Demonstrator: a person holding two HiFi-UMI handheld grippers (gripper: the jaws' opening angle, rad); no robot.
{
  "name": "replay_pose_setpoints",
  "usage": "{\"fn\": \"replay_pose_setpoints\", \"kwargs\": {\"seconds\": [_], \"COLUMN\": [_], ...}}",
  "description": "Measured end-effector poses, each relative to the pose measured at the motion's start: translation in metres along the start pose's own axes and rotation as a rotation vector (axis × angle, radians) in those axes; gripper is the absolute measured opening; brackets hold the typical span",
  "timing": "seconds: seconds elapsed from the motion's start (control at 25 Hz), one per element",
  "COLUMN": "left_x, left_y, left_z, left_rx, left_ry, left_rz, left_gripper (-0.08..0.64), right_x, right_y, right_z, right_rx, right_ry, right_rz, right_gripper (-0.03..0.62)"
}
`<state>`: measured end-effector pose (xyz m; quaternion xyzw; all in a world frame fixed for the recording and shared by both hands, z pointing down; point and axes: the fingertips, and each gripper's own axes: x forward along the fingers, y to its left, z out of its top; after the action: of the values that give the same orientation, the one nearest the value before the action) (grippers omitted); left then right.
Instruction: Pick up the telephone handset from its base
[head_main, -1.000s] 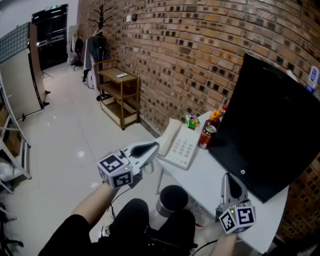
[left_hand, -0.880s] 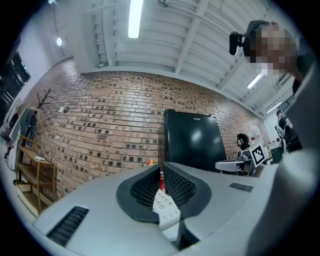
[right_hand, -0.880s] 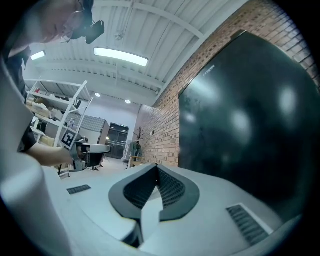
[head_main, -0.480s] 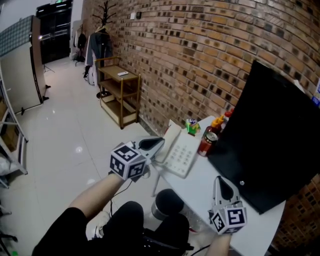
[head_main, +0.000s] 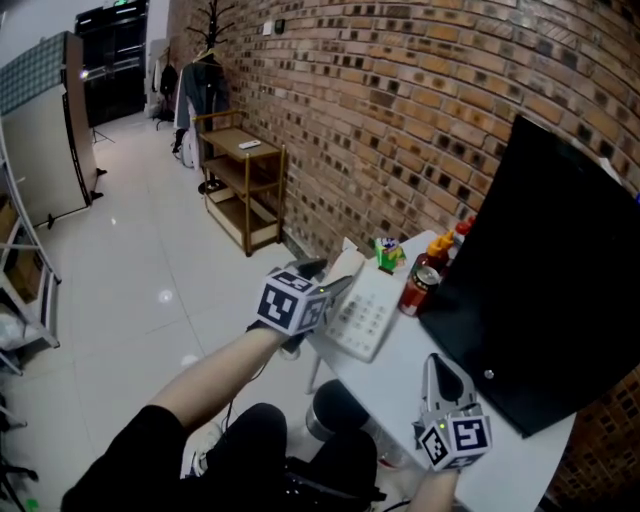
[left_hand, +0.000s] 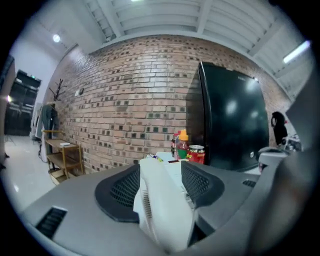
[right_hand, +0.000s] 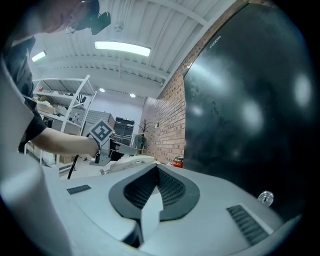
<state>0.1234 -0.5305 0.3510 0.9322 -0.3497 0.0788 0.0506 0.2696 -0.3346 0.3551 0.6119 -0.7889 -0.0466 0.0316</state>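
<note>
A white telephone base (head_main: 370, 312) lies at the left end of the white table (head_main: 420, 350), its handset (head_main: 342, 270) in the cradle along its left side. My left gripper (head_main: 335, 283) is level at that handset with its jaws opening. In the left gripper view the handset (left_hand: 162, 200) lies between the two black pads (left_hand: 120, 192), and I see no firm squeeze on it. My right gripper (head_main: 438, 366) hovers over the table's near part, well short of the phone. Its jaws meet at the tips (right_hand: 157, 169) with nothing between them.
A large black monitor (head_main: 545, 260) fills the table's right side. A red can (head_main: 418, 287), sauce bottles (head_main: 445, 245) and a small green pack (head_main: 386, 252) stand just behind the phone. A brick wall runs behind; a wooden shelf (head_main: 245, 190) stands further left. A dark round stool (head_main: 335, 410) sits under the table.
My left gripper has travelled right and slightly down from beside the table to the handset, and its jaws have gone from shut to wide. The right gripper has shifted a little.
</note>
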Motion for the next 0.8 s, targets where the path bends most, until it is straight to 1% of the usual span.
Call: {"fn": "replay_pose_setpoints", "kwargs": {"seconds": [0.08,0.16,0.28,0.36,0.44,0.6,0.72,0.8], "left_x": [0.007,0.013,0.02,0.025,0.029,0.035,0.039,0.042], "left_y": [0.005,0.009,0.008,0.001,-0.003,-0.002,0.001,0.002], "left_z": [-0.009,-0.019,-0.026,-0.024,-0.023,-0.029,-0.033,-0.032], "left_rx": [0.041,0.066,0.082,0.081,0.071,0.012,-0.047,-0.058], "left_ry": [0.047,0.095,0.135,0.15,0.174,0.232,0.253,0.261], "left_rz": [0.042,0.06,0.059,0.04,0.032,0.053,0.053,0.05], "left_gripper": [0.252,0.253,0.255,0.255,0.255,0.255,0.253,0.252], "right_x": [0.001,0.002,0.001,0.001,0.002,0.002,0.001,0.001], "right_y": [0.0,0.0,-0.001,-0.003,-0.003,-0.002,-0.002,-0.002], "right_z": [0.0,0.001,0.0,-0.001,-0.001,0.0,0.0,0.001], "right_rx": [0.001,0.003,0.024,0.041,0.048,0.049,0.055,0.067], "right_ry": [-0.004,-0.008,-0.018,-0.018,-0.018,-0.022,-0.031,-0.038], "right_rz": [0.004,0.009,0.014,0.013,0.016,0.02,0.023,0.03], "right_gripper": [0.008,0.008,0.008,0.008,0.008,0.008,0.008,0.008]}}
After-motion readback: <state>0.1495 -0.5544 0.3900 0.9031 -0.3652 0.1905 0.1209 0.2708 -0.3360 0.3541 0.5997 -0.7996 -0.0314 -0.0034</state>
